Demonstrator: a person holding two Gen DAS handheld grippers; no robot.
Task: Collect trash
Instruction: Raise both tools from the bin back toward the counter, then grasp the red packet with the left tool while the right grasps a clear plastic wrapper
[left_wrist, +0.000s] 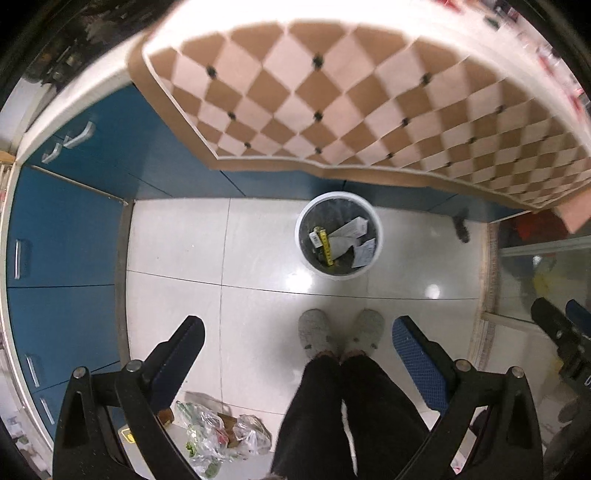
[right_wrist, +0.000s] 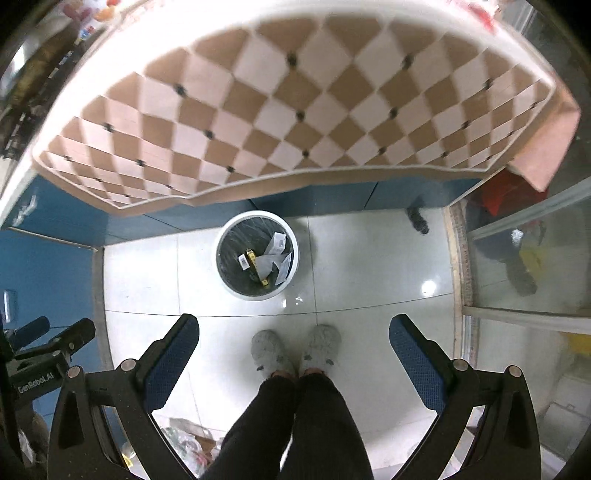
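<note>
A round white-rimmed trash bin (left_wrist: 375, 216) (right_wrist: 225, 238) stands on the pale tiled floor below the counter edge. Inside lie white paper wrappers (left_wrist: 351, 229) (right_wrist: 277, 243) and a yellow strip (left_wrist: 327, 247) (right_wrist: 256, 266). My left gripper (left_wrist: 297, 338) hangs high above the floor, open and empty, with the bin ahead of it. My right gripper (right_wrist: 295, 334) is also open and empty, the bin ahead and slightly left. Each view catches the other gripper at its side edge, the right gripper (left_wrist: 561, 325) and the left gripper (right_wrist: 55, 332).
A checkered brown and pink countertop (left_wrist: 332, 92) (right_wrist: 295, 103) overhangs blue cabinets (left_wrist: 62, 236) (right_wrist: 44, 266). A person's feet in grey slippers (left_wrist: 314, 332) (right_wrist: 269, 350) stand on the floor. Clear plastic bags (left_wrist: 214, 435) lie low left. A glass door (right_wrist: 528, 258) is at right.
</note>
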